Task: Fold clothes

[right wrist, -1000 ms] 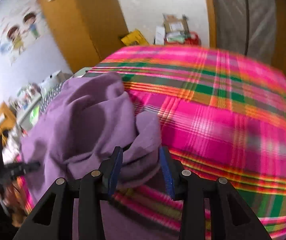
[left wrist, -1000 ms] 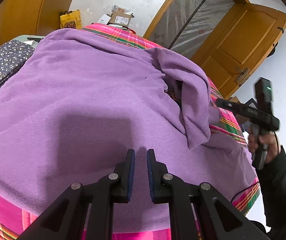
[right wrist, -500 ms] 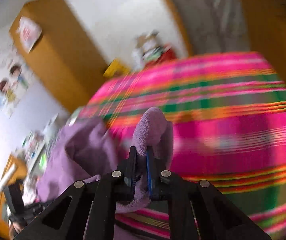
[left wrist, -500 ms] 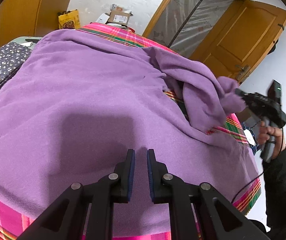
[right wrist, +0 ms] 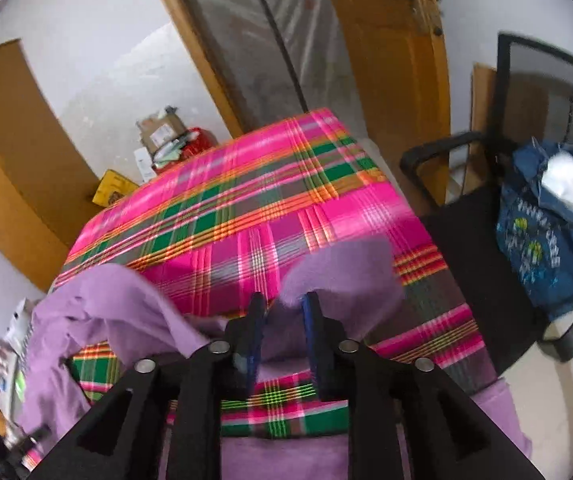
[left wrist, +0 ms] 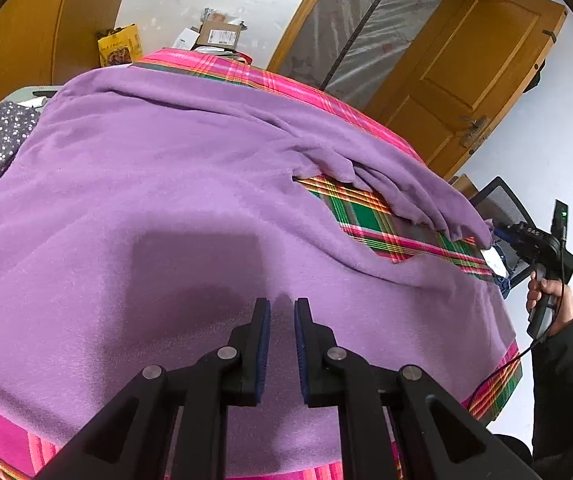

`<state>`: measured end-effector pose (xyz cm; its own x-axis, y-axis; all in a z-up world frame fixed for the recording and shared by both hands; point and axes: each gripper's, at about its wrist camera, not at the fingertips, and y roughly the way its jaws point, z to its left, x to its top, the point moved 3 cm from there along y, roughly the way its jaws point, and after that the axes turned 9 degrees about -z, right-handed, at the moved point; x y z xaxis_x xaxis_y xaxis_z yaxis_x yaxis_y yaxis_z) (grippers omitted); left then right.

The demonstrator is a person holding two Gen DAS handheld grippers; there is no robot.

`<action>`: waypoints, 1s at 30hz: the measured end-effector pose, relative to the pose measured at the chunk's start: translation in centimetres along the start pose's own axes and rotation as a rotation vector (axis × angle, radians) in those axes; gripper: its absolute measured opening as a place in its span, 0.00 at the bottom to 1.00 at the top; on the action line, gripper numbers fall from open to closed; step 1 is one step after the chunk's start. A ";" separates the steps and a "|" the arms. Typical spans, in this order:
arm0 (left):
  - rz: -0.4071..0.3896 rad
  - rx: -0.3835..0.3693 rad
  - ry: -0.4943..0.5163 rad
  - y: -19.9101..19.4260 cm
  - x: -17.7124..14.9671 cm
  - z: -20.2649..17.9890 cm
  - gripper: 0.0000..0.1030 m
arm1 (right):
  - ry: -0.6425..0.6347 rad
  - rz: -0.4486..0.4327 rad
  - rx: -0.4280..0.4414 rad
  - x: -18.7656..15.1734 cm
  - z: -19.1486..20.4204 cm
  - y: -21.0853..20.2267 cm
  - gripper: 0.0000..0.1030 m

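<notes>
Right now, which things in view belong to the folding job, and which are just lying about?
Job: purple fleece garment; its pulled-out sleeve; pink plaid tablecloth underneath; left gripper; right gripper, jaws just reopening around the cuff.

Lying about: black mesh chair; blue plastic bag; cardboard box; yellow packet.

Left gripper (left wrist: 281, 312) points down at a slant, fingers (left wrist: 261, 344) parallel with a narrow gap and nothing pinched between them. Right gripper (right wrist: 283, 307) also angles downward, and its jaws have just been opening; a flap of the purple garment (right wrist: 342, 268) sits between the fingers, though whether the pads press it I can't tell. From the left wrist view, the person's right hand (left wrist: 542, 292) wraps the pistol-style handle, dark sleeve (left wrist: 562, 376) trailing below.
</notes>
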<state>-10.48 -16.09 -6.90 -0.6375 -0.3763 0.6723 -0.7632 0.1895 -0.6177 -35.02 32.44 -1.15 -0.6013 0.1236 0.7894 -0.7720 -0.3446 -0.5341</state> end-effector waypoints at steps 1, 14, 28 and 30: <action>0.000 0.002 0.003 0.0 0.1 -0.1 0.11 | -0.032 -0.022 0.016 0.2 0.6 -0.2 0.32; 0.019 -0.006 0.033 0.9 0.2 -1.8 0.11 | -0.361 0.056 0.202 3.0 5.7 5.6 0.34; 0.042 0.005 0.050 2.3 1.0 -3.1 0.11 | -0.746 0.433 0.405 -1.1 10.7 17.4 0.37; 0.045 0.001 0.059 2.5 1.2 -3.5 0.11 | -0.739 0.436 0.424 -1.5 10.6 18.1 0.37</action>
<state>-13.48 -12.88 -6.19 -0.6766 -0.3129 0.6665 -0.7333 0.2042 -0.6485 -45.93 16.15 -8.78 -0.4239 -0.6639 0.6161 -0.2851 -0.5478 -0.7865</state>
